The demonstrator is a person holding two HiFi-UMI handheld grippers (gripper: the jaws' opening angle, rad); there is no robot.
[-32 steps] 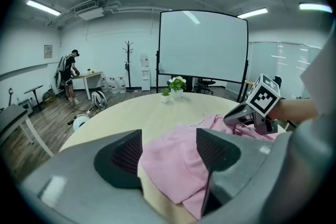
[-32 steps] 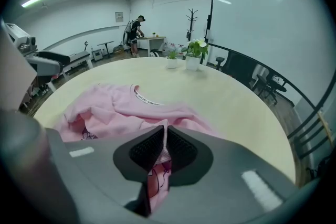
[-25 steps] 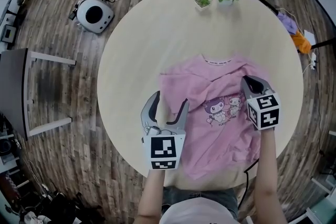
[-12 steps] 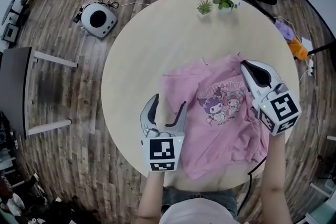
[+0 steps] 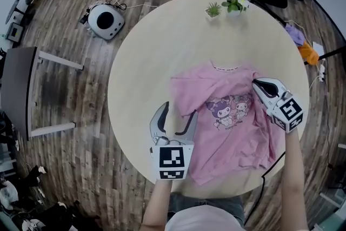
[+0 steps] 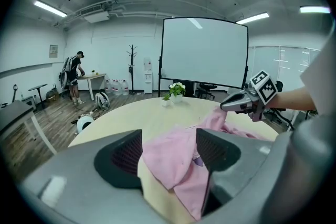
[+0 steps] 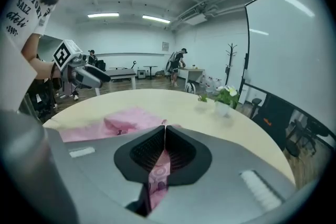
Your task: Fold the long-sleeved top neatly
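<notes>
A pink top (image 5: 232, 135) lies print-up on the round worktop (image 5: 157, 46), close to the edge nearest the person. The right claw (image 5: 257, 84) is pressed together on a pinch of the top's cloth near its right shoulder. The left claw (image 5: 175, 116) is spread wide over the top's left edge, gripping nothing. Two small potted plants (image 5: 227, 4) stand at the far edge.
</notes>
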